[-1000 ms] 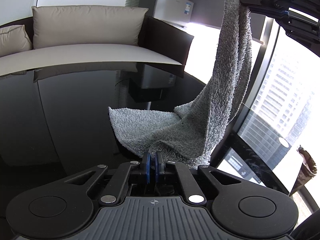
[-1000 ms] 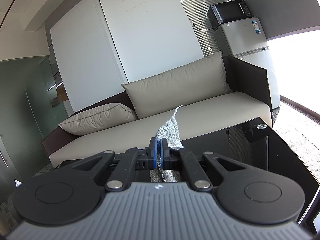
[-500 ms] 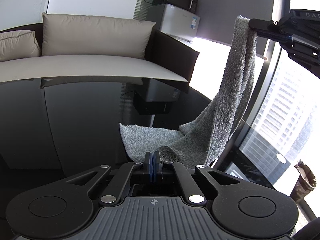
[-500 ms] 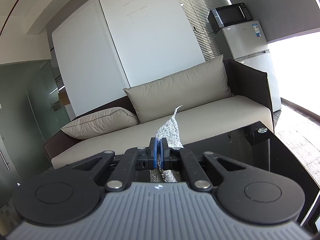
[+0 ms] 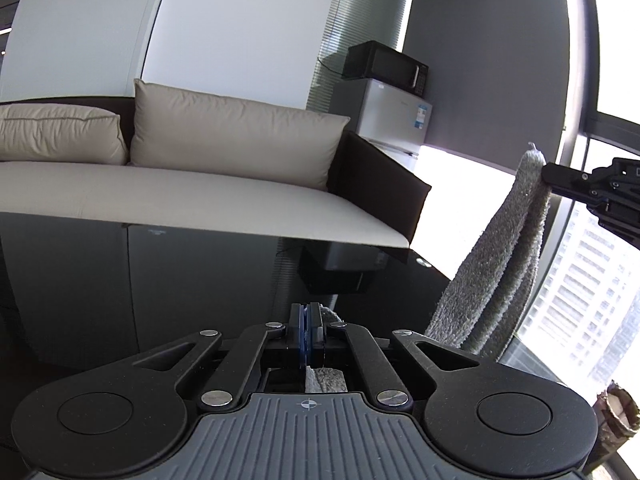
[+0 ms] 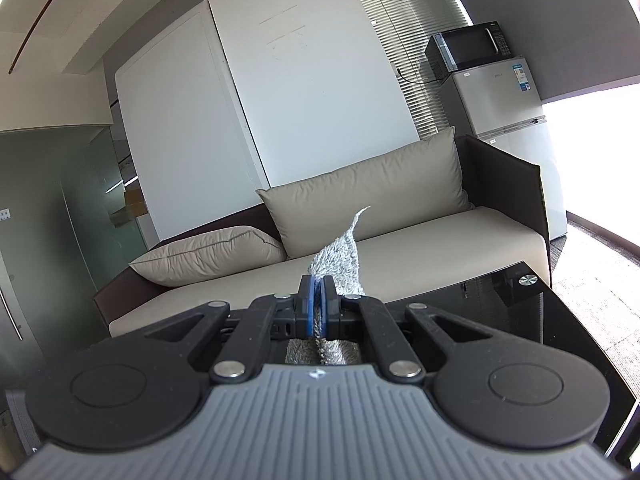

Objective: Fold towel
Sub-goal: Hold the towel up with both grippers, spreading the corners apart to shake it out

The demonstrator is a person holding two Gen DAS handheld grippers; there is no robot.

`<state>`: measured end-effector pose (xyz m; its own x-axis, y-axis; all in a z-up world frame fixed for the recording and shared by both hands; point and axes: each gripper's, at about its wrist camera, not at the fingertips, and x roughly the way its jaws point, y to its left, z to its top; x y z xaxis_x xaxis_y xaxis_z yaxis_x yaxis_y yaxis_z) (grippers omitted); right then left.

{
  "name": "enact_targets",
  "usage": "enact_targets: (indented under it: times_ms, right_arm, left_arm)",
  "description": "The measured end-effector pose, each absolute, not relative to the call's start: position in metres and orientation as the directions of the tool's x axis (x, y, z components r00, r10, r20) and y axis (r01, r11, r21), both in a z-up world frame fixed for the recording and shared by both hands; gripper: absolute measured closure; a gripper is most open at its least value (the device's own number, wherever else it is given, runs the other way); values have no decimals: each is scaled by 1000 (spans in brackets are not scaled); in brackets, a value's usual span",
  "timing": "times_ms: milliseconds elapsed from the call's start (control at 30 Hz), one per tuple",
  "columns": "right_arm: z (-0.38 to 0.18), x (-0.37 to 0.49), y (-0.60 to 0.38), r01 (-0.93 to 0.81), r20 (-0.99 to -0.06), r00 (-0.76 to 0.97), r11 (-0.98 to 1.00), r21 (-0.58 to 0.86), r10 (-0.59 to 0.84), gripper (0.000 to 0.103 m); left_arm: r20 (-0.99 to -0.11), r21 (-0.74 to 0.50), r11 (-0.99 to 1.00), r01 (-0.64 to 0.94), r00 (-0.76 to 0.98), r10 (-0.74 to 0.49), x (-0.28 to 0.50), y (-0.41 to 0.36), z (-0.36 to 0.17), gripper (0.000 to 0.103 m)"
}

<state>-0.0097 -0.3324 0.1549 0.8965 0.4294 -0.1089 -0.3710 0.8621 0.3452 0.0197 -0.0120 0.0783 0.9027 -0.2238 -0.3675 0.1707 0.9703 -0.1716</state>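
Note:
A grey fluffy towel (image 5: 498, 264) hangs between both grippers above the black glass table (image 5: 160, 280). My left gripper (image 5: 307, 322) is shut on one corner; a strip of towel shows under its blue pads. At the right of the left wrist view the right gripper (image 5: 550, 178) pinches the towel's upper corner, and the cloth drapes down from it in a long fold. In the right wrist view that gripper (image 6: 318, 308) is shut on the towel (image 6: 340, 256), whose pointed corner sticks up past the blue pads. The towel's lower part is hidden behind the left gripper's body.
A beige sofa (image 5: 200, 188) with two cushions runs along the far side of the table. A small fridge (image 6: 504, 108) with a microwave (image 6: 468, 50) on top stands at the back right. Tall windows (image 5: 592, 280) are to the right. The table's corner (image 6: 528, 280) is near.
My left gripper has risen and tilted up with its towel corner, lifting the towel off the table. The towel that lay spread on the glass now hangs. The right gripper rose slightly.

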Motion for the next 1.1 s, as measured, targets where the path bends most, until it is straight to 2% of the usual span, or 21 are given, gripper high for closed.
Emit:
enact_targets:
  times_ms: [300,600,1100]
  right_arm:
    - [176,-32,-330,-391,-94,893,862,324,440,100]
    - [204,-65,-332,-408,-71,893,866,290,444,100]
    - [193,-121,-331,-369,-105,902,872,321,420,100]
  left_arm:
    - [-257,-143,978,150,949,-183,-3,-5,149,102]
    - [-173,-104,987,126,974,-143,-34,-18,197,102]
    - [-162,-118,990,80,982,-99,-78,-26,195,102]
